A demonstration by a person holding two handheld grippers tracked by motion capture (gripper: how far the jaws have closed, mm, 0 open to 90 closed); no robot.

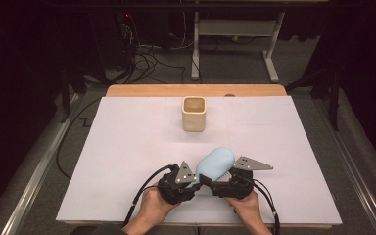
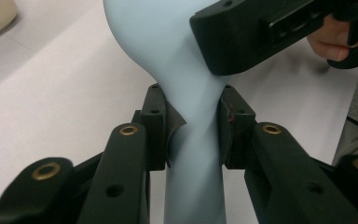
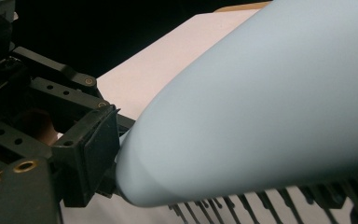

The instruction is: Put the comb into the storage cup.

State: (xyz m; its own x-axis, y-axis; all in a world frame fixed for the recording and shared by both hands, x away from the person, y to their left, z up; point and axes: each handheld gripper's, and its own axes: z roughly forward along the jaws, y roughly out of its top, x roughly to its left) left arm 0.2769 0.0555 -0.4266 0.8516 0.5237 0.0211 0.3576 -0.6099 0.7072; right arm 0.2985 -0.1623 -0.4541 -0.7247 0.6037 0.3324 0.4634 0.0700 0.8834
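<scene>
A: Where is the pale blue hairbrush [image 1: 215,164]?

B: It sits near the front edge of the table [image 1: 127,147], between the two tools and above the white sheet. Its broad head tilts up and away toward the beige cup [image 1: 194,113], which stands well apart at the far middle.

A: How does the left tool [image 2: 193,126] stand?

B: It pinches the brush's narrow handle, one pad on each side.

A: And the right tool [image 1: 225,178]?

B: It lies close against the brush head, bristle side. In the left gripper view one black jaw crosses the head. Whether it presses on the head or stands spread, the pictures do not settle.
</scene>
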